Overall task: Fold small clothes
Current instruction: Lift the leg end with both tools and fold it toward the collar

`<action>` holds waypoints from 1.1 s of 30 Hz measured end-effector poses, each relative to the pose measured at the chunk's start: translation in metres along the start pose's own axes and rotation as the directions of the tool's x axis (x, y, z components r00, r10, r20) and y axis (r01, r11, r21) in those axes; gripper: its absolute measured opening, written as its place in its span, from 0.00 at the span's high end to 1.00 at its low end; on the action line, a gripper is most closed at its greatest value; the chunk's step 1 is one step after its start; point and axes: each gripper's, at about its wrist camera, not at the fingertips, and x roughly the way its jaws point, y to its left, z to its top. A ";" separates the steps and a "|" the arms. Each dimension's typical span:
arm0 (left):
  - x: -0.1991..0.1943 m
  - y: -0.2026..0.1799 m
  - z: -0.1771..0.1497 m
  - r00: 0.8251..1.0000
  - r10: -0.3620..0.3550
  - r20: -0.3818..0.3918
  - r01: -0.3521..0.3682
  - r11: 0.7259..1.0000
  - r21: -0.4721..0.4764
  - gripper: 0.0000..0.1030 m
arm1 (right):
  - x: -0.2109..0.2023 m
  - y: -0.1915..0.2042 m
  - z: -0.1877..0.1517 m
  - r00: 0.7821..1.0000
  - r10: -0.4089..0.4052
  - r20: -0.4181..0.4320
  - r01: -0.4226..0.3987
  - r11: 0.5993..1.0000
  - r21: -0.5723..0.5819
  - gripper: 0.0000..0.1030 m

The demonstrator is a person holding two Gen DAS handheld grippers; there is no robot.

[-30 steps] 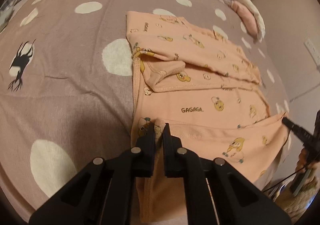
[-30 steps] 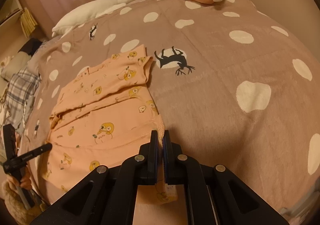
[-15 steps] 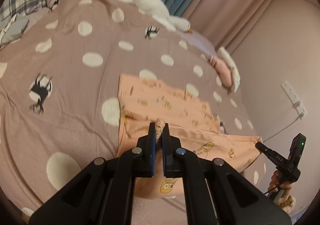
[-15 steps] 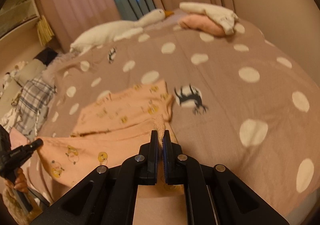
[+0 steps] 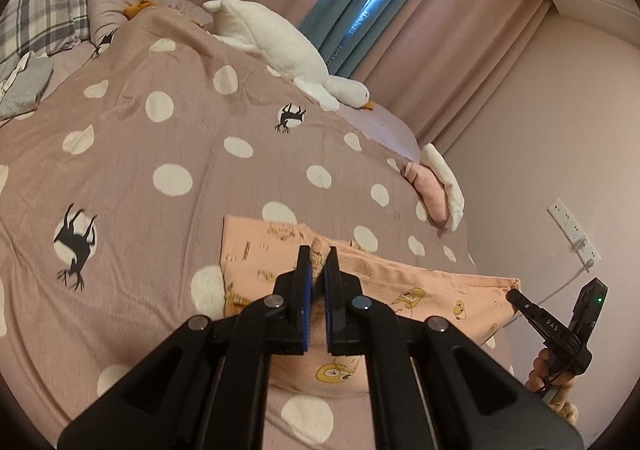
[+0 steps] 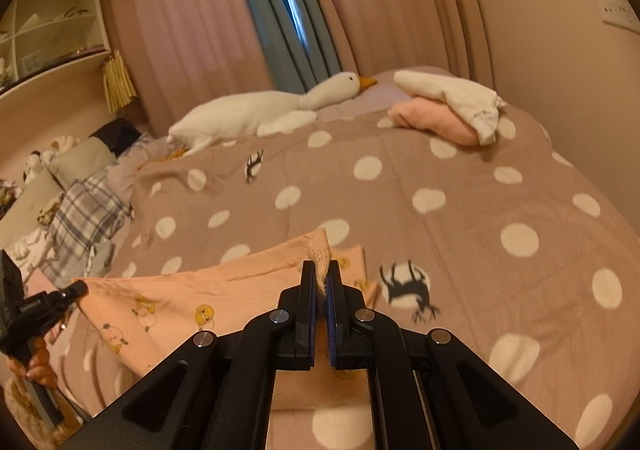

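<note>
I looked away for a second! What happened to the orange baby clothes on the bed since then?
Both tongs, left and right, lifted the near edge of the orange garment up off the spotted blanket. It lay flat before; now that edge hangs stretched between them, with the far part still lying down. Nothing was let go: each pair stayed pinched on its corner. The plush goose and the folded pile have not moved.

1. Mauve bedspread (image 5: 168, 122) w/ white dots & black deer prints.
2. White goose plush (image 6: 260, 112) at far edge, by pink/blue curtains (image 6: 224, 22).
3. Pink + white folded stack (image 6: 452, 110) near wall.
4. Plaid pillow (image 5: 36, 10) far left.
5. Wall socket (image 5: 572, 228), cable plugged in.
</note>
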 end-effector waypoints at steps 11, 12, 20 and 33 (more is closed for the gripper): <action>0.056 0.015 0.034 0.998 0.053 -0.044 -0.054 0.998 -0.012 0.96 | 0.063 -0.009 0.027 0.999 0.003 -0.048 -0.002 1.000 0.019 0.95; 0.061 0.017 0.036 0.997 0.054 -0.046 -0.055 0.998 -0.013 0.96 | 0.070 -0.010 0.029 0.998 0.006 -0.055 -0.005 1.000 0.020 0.95; 0.113 0.032 0.053 0.989 0.115 -0.094 -0.117 0.993 -0.024 0.96 | 0.129 -0.018 0.040 0.989 -0.017 -0.146 0.021 0.999 0.029 0.95; 0.194 0.076 0.045 0.946 0.226 -0.231 -0.246 0.967 -0.062 0.96 | 0.210 -0.034 0.021 0.949 -0.081 -0.306 0.092 0.995 0.023 0.95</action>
